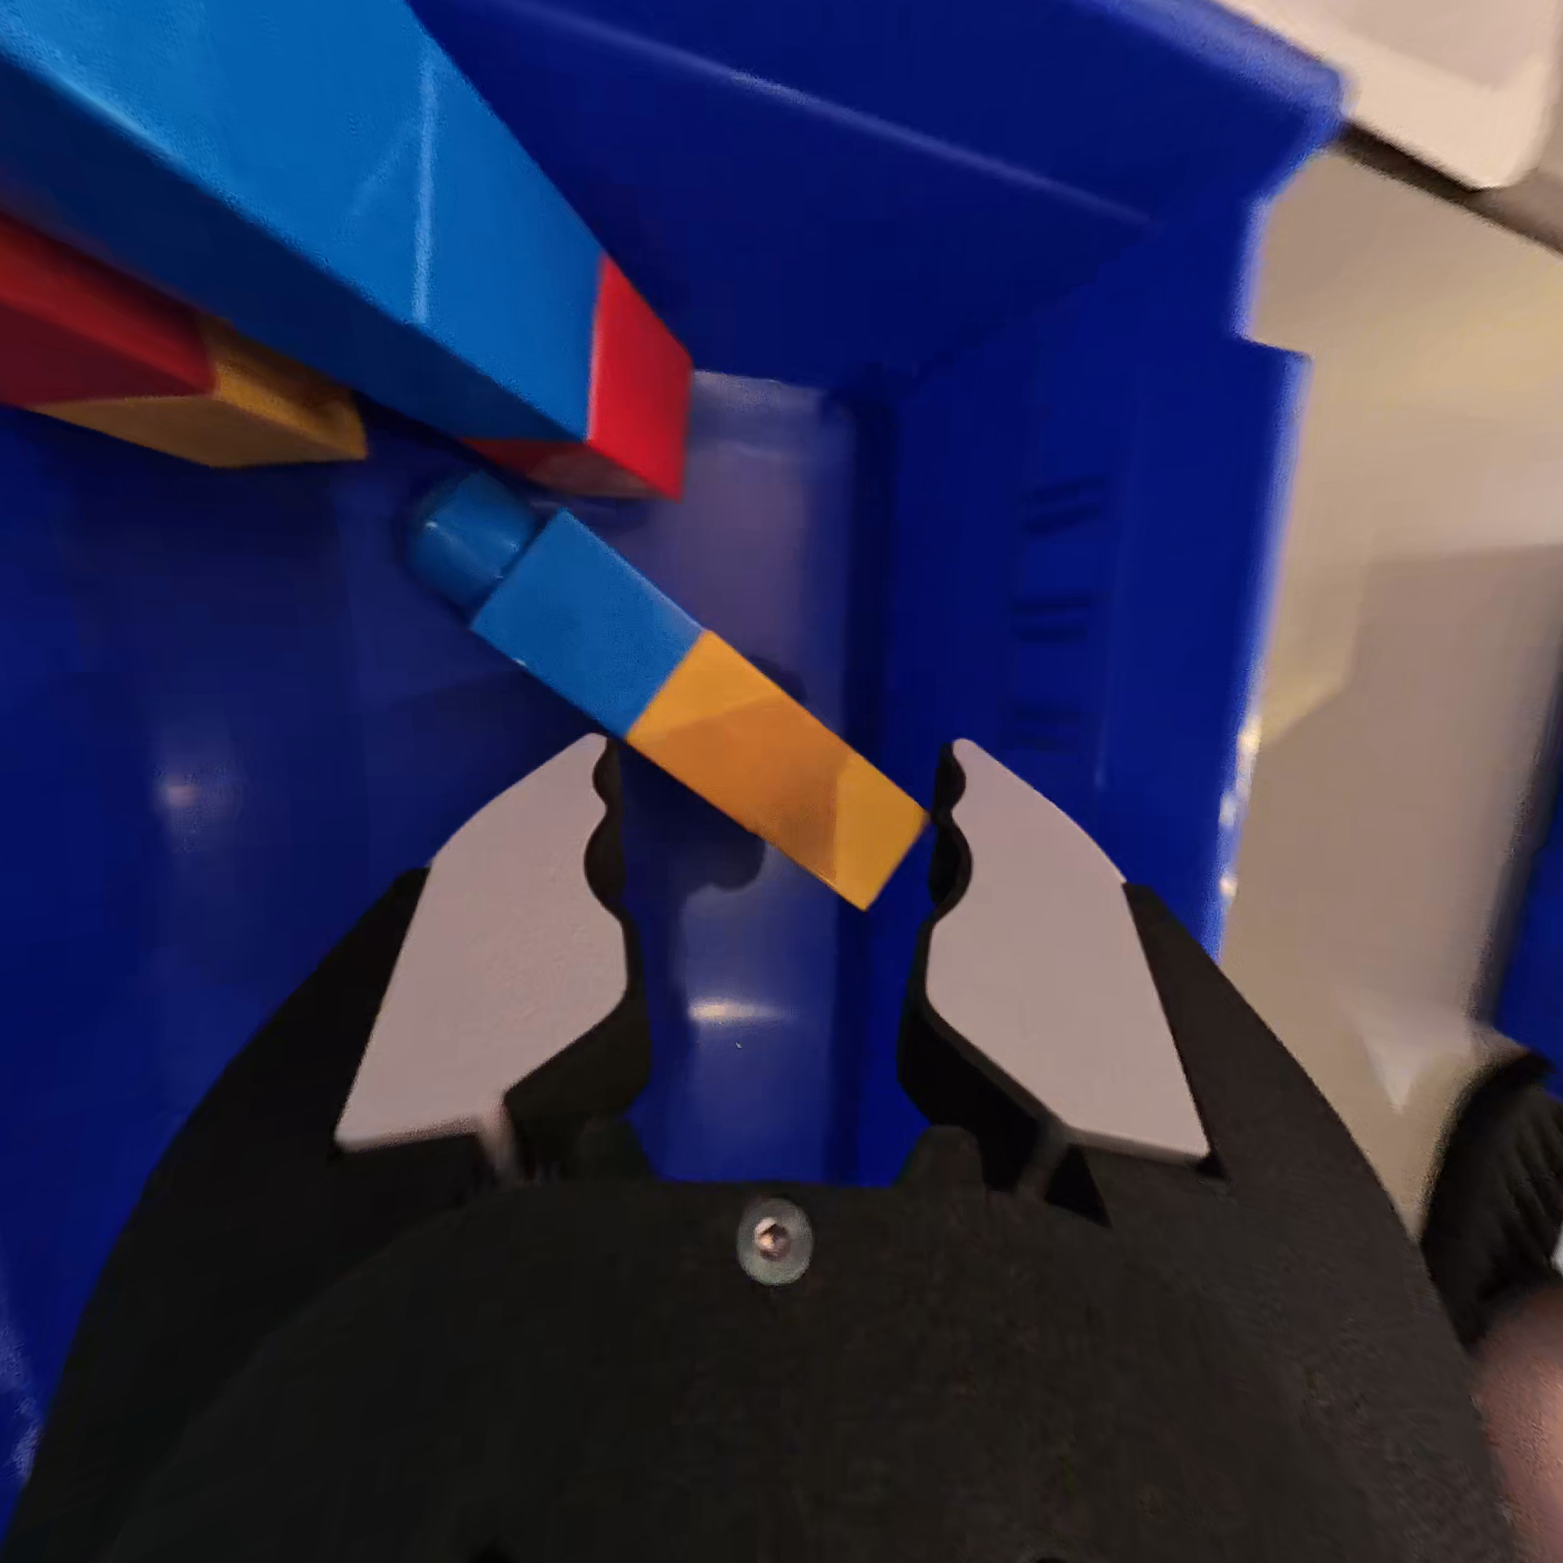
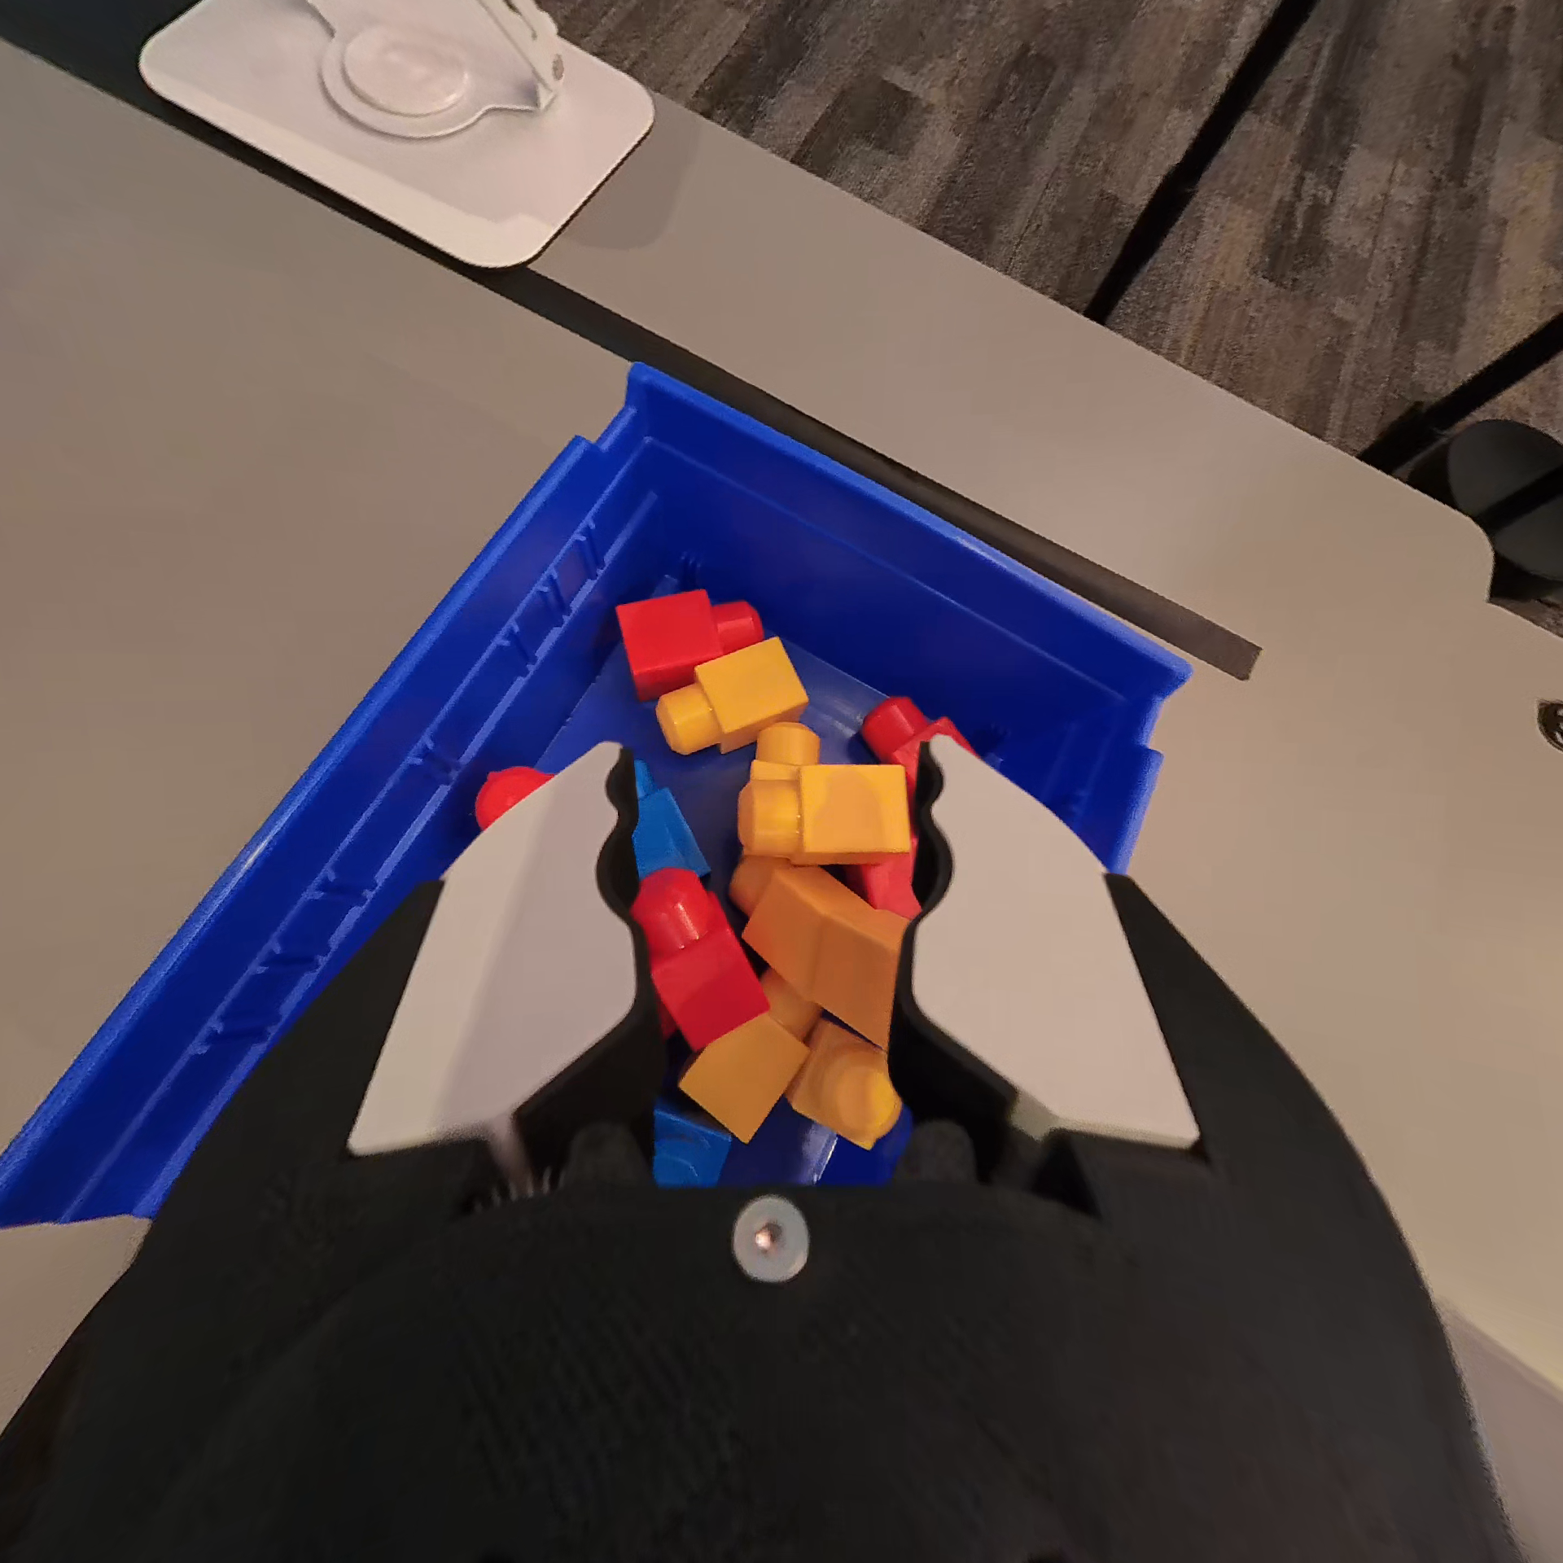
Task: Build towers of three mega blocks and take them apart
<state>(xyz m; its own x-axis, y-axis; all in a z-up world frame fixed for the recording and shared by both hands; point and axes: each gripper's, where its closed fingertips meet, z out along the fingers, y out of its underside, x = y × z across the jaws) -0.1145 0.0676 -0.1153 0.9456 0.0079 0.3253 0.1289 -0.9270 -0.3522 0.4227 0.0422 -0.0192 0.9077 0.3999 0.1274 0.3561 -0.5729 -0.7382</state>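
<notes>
Left gripper: jaws standing spread inside the blue bin; nothing is being pinched.
Blue-and-yellow stack: two joined blocks lying diagonally across the gap, stud end pointing up-left; the yellow end's corner is sitting right at the right-hand fingertip, the left-hand pad is standing clear of it. Contact at that corner: cannot tell.
Other blocks, left view: a large blurred blue block with a red block at its end is filling the upper left; a red and a yellow piece are showing beneath it.
Right gripper: hovering above the same blue bin, jaws spread wide, gripping nothing.
Loose blocks: red, yellow and blue pieces lying jumbled on the bin floor; a yellow block is appearing between the fingertips but below them.
Bin position: sitting on the grey table, close to its far edge.
White stand base: resting on the table, well apart from the bin.
</notes>
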